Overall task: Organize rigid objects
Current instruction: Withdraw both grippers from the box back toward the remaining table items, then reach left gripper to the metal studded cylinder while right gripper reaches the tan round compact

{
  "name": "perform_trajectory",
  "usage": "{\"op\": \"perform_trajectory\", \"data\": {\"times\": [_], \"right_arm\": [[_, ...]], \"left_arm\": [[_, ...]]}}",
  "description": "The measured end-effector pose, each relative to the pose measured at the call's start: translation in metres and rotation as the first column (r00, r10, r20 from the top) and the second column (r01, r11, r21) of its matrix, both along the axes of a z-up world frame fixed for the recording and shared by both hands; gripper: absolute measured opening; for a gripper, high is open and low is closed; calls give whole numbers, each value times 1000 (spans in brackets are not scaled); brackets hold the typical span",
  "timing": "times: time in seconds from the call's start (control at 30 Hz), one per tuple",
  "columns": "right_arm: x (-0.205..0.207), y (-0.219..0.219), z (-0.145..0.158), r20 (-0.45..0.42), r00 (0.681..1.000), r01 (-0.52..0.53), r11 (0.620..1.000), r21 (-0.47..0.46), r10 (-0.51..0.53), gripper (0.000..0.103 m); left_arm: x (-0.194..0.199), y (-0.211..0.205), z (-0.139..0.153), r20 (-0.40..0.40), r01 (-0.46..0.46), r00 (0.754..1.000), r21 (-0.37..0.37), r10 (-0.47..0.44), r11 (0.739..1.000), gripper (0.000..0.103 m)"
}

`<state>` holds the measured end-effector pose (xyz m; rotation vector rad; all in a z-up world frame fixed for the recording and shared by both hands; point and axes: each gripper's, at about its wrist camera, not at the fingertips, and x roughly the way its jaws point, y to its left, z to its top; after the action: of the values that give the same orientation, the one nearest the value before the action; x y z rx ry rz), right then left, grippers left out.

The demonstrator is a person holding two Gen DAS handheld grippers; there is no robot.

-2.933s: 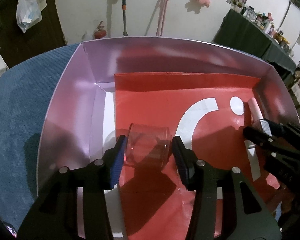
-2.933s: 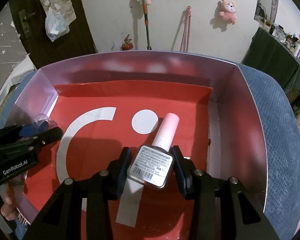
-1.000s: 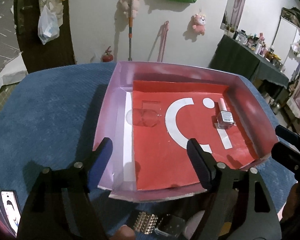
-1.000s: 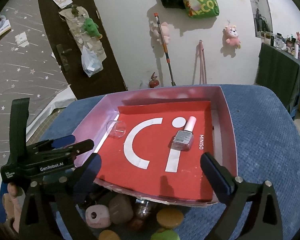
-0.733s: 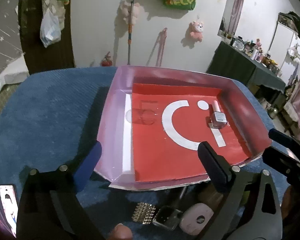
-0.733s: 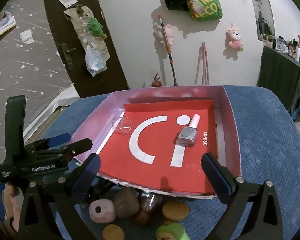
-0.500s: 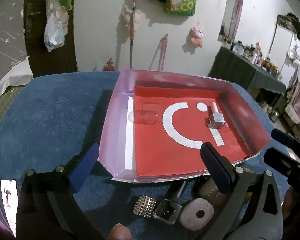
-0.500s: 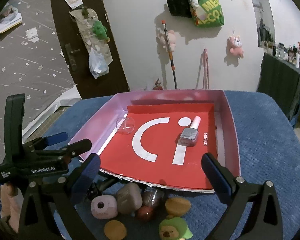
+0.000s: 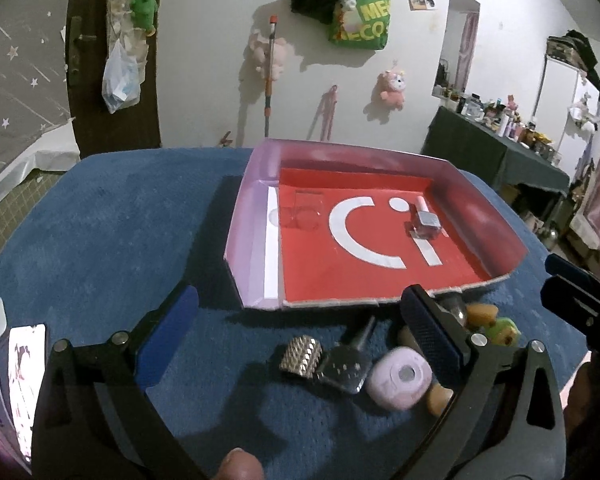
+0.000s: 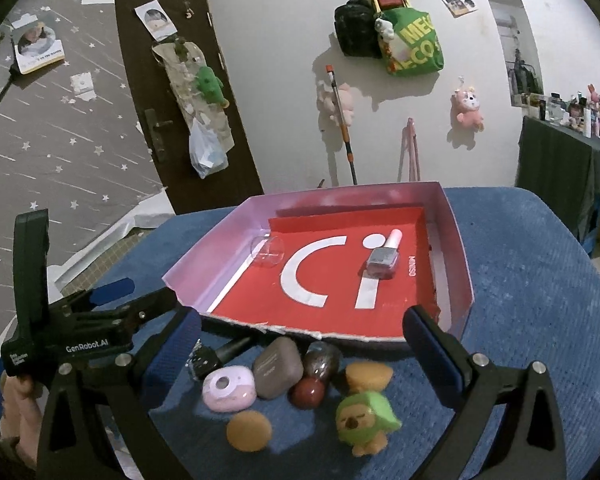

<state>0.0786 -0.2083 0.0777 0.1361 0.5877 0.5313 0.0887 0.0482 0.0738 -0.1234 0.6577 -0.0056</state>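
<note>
Right wrist: nail-polish bottle (image 10: pixel 383 258) lies flat, cap pointing away (both grippers (image 10: pixel 298 338) (image 9: pixel 300 320) released).

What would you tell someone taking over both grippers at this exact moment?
Left gripper: open, holding nothing; its jaws have just been opening.
Right gripper: open, holding nothing.
Done: the clear plastic cup lies on its side and the pink-capped nail polish bottle lies flat, both in the pink box with red liner.
Left: the pile on the blue cloth in front of the box, including the lilac case, brown case, green plush figure, orange round sponge, studded metal piece.
</note>
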Motion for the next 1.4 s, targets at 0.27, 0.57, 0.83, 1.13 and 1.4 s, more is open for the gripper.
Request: {"op": "perform_trajectory", "data": {"times": [0.27, 0.57, 0.83, 1.13, 1.4], "right_arm": [[-25, 4, -7, 40, 999, -11, 999, -35, 13, 103], [-51, 8, -16, 80, 997, 5, 997, -74, 1, 103], [-59, 10, -34, 45, 999, -3, 994, -105, 8, 103], [-66, 10, -59, -19, 1000, -1, 991, -130, -1, 103], [-67, 9, -73, -60, 998, -8, 992, -129, 0, 103]], "left_arm": [[-22, -12, -12, -46, 64, 997, -3, -64, 998, 103], [-39, -22, -24, -81, 73, 994, 20, -71, 997, 103], [-50, -21, -34, -102, 69, 993, 24, -66, 997, 103], [-58, -21, -49, -128, 65, 990, 16, -63, 998, 103], [-56, -22, -63, -163, 76, 984, -5, -76, 997, 103]]}}
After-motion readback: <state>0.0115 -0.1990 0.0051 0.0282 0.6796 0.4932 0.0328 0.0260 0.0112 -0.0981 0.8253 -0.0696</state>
